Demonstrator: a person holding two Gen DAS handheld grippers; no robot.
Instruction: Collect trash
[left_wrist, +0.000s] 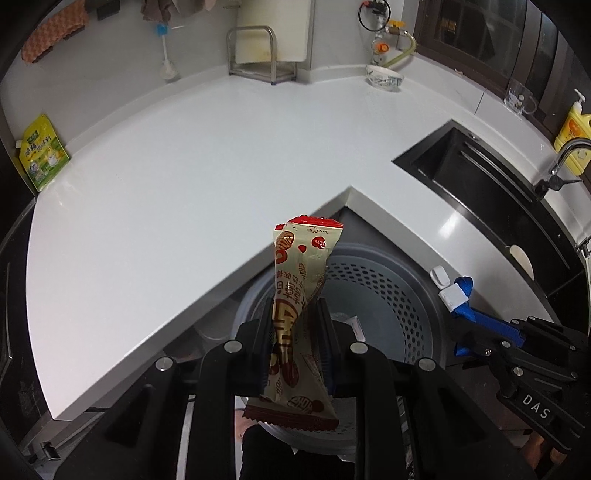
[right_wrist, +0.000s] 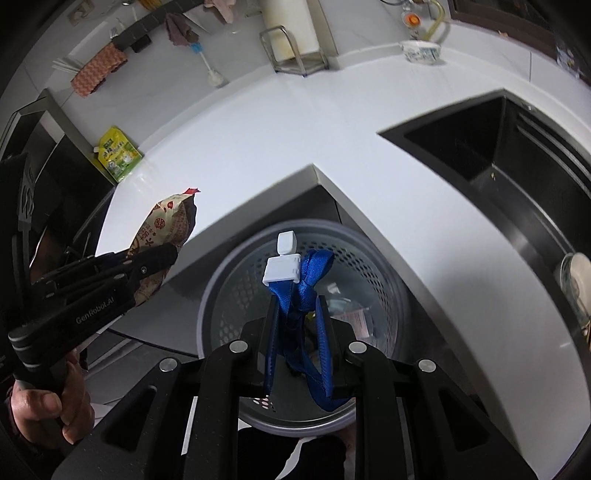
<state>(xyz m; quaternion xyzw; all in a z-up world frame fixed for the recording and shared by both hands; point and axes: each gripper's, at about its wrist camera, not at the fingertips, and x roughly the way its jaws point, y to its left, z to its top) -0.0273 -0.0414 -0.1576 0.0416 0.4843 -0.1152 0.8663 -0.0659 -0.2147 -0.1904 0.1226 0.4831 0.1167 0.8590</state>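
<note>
The left gripper (left_wrist: 295, 332) is clamped on a red-and-cream snack wrapper (left_wrist: 301, 295), held over the grey perforated bin (left_wrist: 399, 291). The right gripper (right_wrist: 297, 328) is clamped on a blue lanyard (right_wrist: 303, 284) with a white clip (right_wrist: 282, 269), above the same bin, which already holds scraps. Beyond lie the white countertop (left_wrist: 221, 155), black sink (left_wrist: 480, 173), green pouch (left_wrist: 42, 151) and bowl (left_wrist: 384, 77).

A home kitchen: white counter (left_wrist: 184, 177), black sink (left_wrist: 491, 192) (faucet (left_wrist: 561, 162) beside), dish soap (left_wrist: 574, 136).
</note>
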